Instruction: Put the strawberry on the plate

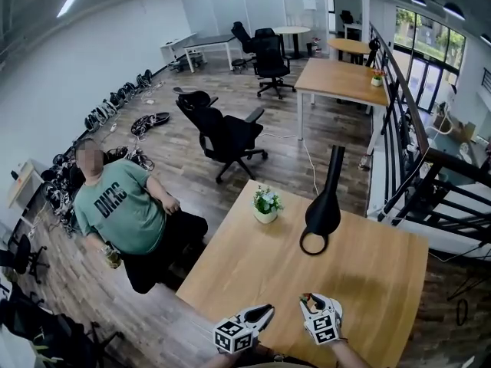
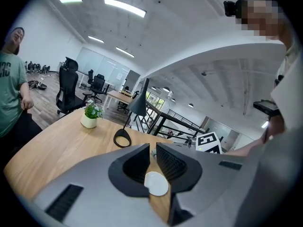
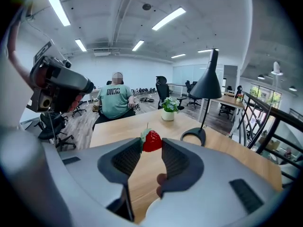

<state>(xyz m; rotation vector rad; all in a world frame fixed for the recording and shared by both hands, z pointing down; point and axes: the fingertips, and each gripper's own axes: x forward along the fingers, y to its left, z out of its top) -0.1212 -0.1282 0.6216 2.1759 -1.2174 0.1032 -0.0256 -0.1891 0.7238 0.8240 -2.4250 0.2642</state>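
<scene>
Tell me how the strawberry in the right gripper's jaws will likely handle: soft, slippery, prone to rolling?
The strawberry looks small against the right gripper pinching it, so it is probably light. If real, its glossy, bumpy red skin suggests soft flesh that a harder squeeze could bruise. Its rounded, tapered shape may roll or tip over once set down.

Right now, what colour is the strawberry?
Red with a green cap; the strawberry shows best in the right gripper view.
</scene>
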